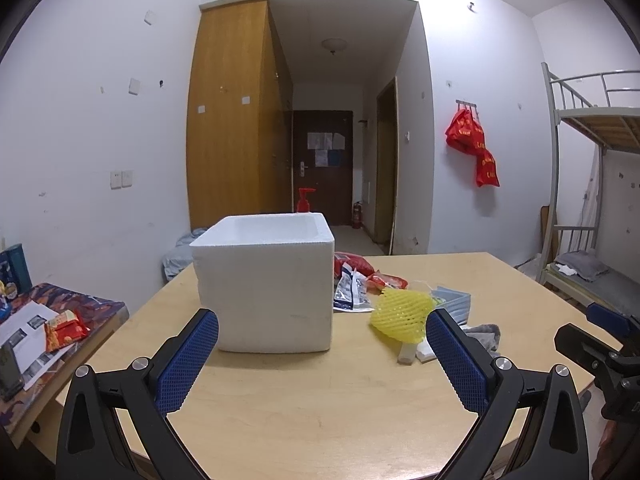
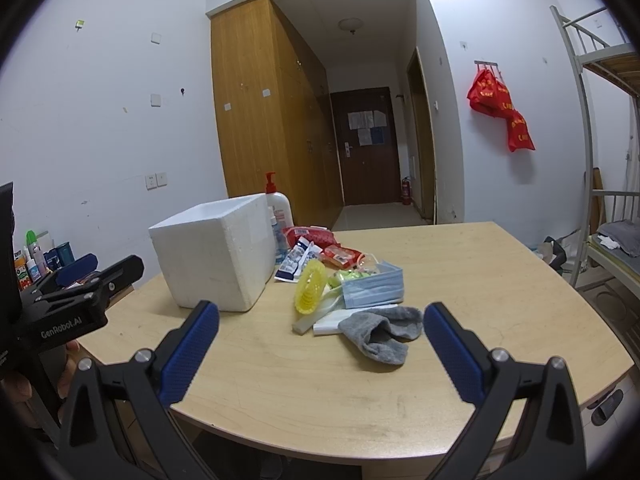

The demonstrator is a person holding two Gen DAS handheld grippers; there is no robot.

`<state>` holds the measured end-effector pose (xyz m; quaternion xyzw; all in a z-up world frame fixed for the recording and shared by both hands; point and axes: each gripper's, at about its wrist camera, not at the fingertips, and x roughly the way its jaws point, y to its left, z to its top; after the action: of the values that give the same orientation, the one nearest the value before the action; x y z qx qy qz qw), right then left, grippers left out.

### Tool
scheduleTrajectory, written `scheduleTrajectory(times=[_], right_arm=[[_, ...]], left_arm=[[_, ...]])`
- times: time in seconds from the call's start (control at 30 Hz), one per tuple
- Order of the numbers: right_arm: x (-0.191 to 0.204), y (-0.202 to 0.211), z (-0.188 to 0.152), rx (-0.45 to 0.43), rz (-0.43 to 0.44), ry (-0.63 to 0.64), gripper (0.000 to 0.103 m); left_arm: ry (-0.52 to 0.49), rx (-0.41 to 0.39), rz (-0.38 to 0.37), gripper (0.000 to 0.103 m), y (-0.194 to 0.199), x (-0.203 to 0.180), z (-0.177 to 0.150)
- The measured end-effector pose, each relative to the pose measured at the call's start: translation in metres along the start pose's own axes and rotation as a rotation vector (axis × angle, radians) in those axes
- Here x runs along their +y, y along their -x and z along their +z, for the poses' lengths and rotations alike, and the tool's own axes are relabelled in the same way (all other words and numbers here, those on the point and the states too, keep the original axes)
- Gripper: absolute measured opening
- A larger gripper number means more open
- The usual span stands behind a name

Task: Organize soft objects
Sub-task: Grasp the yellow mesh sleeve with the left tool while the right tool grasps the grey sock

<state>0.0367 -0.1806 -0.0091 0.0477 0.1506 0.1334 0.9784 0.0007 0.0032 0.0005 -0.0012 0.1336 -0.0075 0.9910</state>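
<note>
Styrofoam box (image 1: 266, 282), white and grainy, open-topped and blocky, is seen straight ahead of the left gripper (image 1: 322, 354), just past the blue pads. The left gripper's jaws are spread wide with nothing held between them; the same is seen on the right gripper (image 2: 320, 344), wide open and empty. Both pairs of pads are covered in a blue diamond-knurled rubber on black plastic arms.

A grey sock (image 2: 382, 332), soft and crumpled with its mouth gaping, is found between the right jaws' tips, just beyond them on the pale wood counter (image 2: 460, 280). Behind it, a pleated blue face mask (image 2: 374, 286) and a yellow foam fruit net (image 2: 308, 288) are piled together, touching flat white foam strips (image 2: 326, 320). Further back, red snack packets (image 2: 342, 254) and a blue-white sachet (image 2: 294, 262) are scattered; their print can't be read.

"GenRobot.AI" is printed in white on the left gripper's body, visible at the left edge of the right wrist view. A pump bottle (image 2: 278, 204) with a red top is half hidden behind the box. Red bags (image 2: 502, 108) with yellow lettering, too blurry to read, are hung on the wall.
</note>
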Motion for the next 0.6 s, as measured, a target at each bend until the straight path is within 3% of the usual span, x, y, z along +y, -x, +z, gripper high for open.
scheduleTrajectory(times=[0.6], right_arm=[[-0.015,-0.034,0.005,0.067,-0.030,-0.012,0.103]], left_arm=[[-0.019,0.055,-0.070,0.103,-0.037,-0.009,0.006]])
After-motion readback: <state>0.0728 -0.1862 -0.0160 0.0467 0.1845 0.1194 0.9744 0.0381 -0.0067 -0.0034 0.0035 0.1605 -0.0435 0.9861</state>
